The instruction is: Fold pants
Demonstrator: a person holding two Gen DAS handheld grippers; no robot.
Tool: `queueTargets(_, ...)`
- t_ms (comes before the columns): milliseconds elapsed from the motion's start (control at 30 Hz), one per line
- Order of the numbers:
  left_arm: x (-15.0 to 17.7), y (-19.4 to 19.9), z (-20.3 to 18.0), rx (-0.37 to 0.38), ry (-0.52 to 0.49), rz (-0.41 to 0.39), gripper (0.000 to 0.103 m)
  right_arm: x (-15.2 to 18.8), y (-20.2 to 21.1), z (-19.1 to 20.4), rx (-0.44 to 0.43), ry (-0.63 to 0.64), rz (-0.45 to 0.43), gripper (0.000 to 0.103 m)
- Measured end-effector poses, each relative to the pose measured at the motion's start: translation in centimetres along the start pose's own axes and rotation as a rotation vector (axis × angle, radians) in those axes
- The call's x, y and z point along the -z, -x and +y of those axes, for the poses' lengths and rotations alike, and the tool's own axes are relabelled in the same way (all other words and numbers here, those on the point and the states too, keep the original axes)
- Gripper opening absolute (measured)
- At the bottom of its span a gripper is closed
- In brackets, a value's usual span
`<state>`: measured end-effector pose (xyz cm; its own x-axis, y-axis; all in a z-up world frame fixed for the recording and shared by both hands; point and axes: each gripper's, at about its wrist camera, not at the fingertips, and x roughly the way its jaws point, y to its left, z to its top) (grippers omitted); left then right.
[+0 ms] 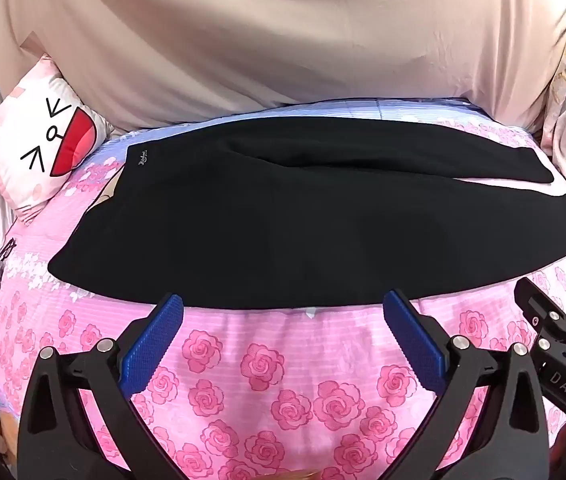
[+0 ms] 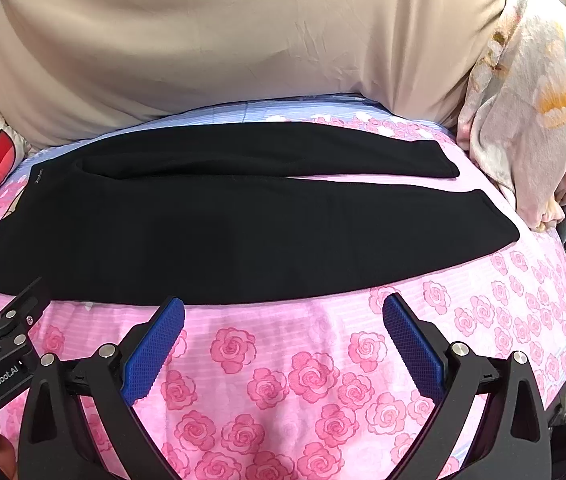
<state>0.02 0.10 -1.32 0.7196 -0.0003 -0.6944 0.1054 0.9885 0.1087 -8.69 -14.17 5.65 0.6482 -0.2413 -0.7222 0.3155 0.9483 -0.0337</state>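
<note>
Black pants (image 1: 283, 224) spread flat across the middle of a bed, on a pink rose-print sheet (image 1: 267, 372), waistband to the left and the two legs running out to the right, parted by a thin sliver of sheet near the cuffs. Small pale label at the far left corner of the waistband. Left gripper (image 1: 283, 308) poised just short of the near edge of the pants, tilted downward, blue pads spread wide, nothing between them. Right gripper (image 2: 284, 309) likewise gaping wide and empty, just beside the near edge, further right along the leg. Each gripper visible at the edge of the other's view, the two close together. Cartoon-face pillow (image 1: 39, 140) at the far left, near the waistband. Beige cloth (image 1: 283, 36) draped along the far side of the bed. Floral bedding (image 2: 523, 120) bunched at the far right.
</note>
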Motion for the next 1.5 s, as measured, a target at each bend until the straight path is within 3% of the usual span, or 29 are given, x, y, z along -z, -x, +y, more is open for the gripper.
queueTargets(1500, -0.07, -0.79, 0.16, -0.002, -0.008, 0.019, 0.098, -0.07, -1.29, 0.6, 0.002, 0.019, 0.029, 0.098)
